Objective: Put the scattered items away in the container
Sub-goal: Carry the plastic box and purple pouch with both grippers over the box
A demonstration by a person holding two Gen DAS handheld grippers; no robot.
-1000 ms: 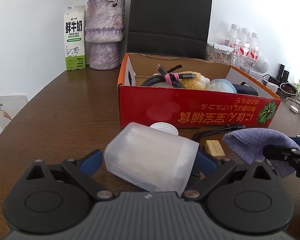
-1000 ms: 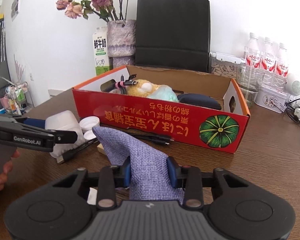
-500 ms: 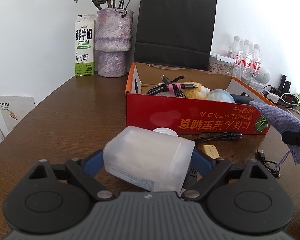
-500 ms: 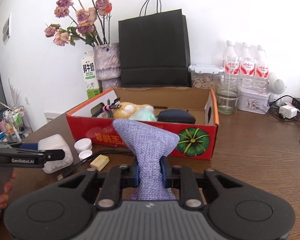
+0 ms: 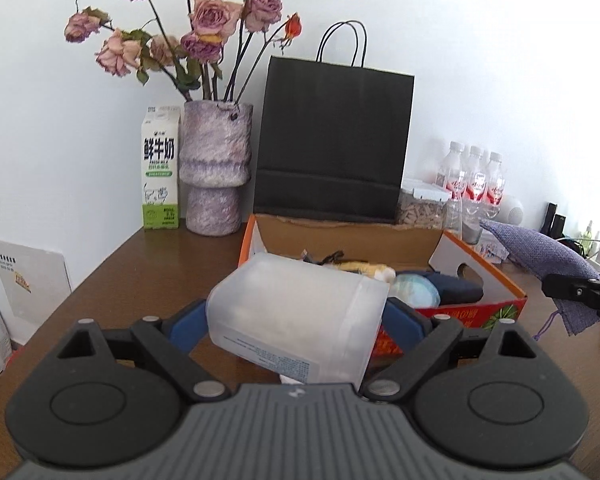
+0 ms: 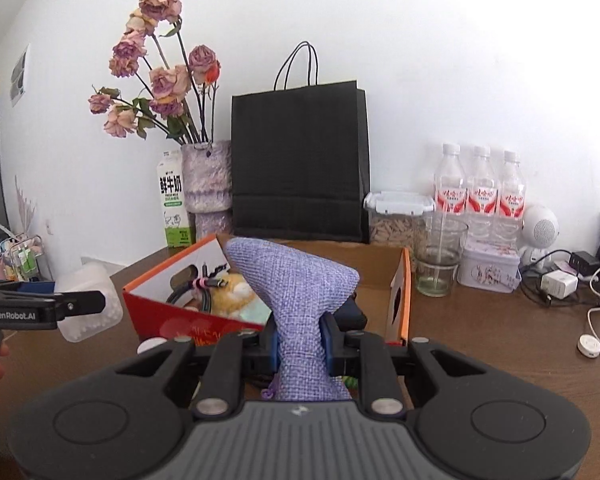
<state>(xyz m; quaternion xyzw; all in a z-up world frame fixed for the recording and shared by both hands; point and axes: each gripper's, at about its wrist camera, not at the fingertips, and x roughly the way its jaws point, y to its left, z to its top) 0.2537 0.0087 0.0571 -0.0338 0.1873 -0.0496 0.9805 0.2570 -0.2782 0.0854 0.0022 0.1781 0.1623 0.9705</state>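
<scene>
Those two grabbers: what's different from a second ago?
Both rose off the table toward the red box. The right gripper pinched tighter on the purple pouch and lifted it; the left gripper lifted the frosted tub. The box's contents stayed put.

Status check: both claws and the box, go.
Left claw shut on frosted plastic jar. Right claw shut on purple fabric pouch. Both held by the red cardboard box; nothing blocking it.
</scene>
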